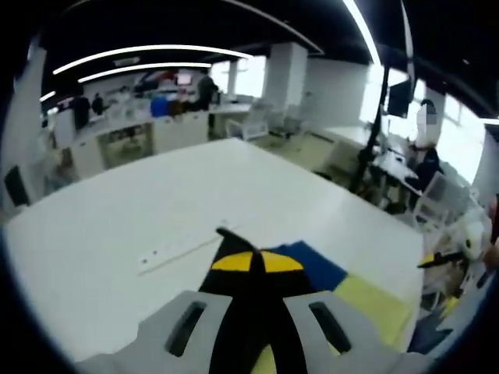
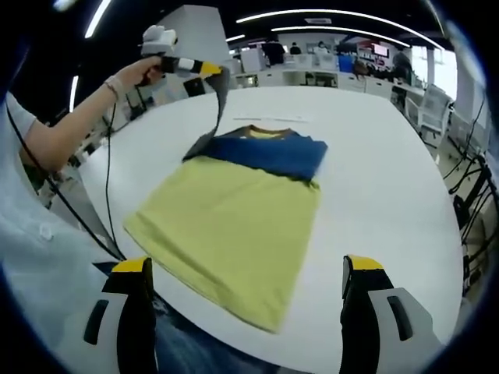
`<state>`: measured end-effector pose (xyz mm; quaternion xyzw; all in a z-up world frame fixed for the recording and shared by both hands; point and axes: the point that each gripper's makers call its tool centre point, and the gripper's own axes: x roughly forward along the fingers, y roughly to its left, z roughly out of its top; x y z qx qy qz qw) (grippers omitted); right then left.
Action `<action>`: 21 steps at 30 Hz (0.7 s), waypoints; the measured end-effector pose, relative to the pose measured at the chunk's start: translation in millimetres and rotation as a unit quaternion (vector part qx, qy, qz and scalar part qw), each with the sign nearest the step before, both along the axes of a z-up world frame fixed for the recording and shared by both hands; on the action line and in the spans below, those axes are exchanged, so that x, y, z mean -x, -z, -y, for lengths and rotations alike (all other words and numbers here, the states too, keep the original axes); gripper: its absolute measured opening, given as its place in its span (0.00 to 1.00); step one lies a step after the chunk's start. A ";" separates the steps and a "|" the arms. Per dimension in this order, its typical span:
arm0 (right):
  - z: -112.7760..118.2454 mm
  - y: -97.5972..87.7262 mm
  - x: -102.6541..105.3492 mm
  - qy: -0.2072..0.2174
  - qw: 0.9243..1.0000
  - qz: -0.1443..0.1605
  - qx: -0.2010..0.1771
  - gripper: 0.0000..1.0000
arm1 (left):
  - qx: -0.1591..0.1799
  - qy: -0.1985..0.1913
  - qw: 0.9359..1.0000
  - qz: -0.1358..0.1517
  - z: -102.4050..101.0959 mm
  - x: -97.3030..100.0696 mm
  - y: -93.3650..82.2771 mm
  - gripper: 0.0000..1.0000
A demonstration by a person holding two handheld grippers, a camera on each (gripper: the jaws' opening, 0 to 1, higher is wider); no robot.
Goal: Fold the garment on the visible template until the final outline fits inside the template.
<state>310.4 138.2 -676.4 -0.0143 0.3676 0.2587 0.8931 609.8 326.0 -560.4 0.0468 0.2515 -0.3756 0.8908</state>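
Yellow fabric forms the body of the shirt (image 2: 234, 234), which lies flat on the white surface (image 2: 382, 171), blue band (image 2: 273, 156) at the far end. Right tongs (image 2: 245, 304) hover wide apart over the near hem, holding nothing, both jaws clear of the cloth. Left tongs (image 2: 212, 70), seen at far left in the right gripper view, are raised above the surface with a dark sleeve (image 2: 209, 125) hanging from them. In the left gripper view, left tongs (image 1: 256, 261) are closed on the sleeve (image 1: 253, 312); the shirt (image 1: 366, 300) lies right of them. A white strip (image 1: 179, 251) rests on the surface (image 1: 117, 234) at left.
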 end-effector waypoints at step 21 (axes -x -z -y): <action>9.1 -1.1 1.6 0.011 1.000 0.001 -0.005 1.00 | 0.001 0.052 0.999 -0.015 58.8 9.2 13.6 0.00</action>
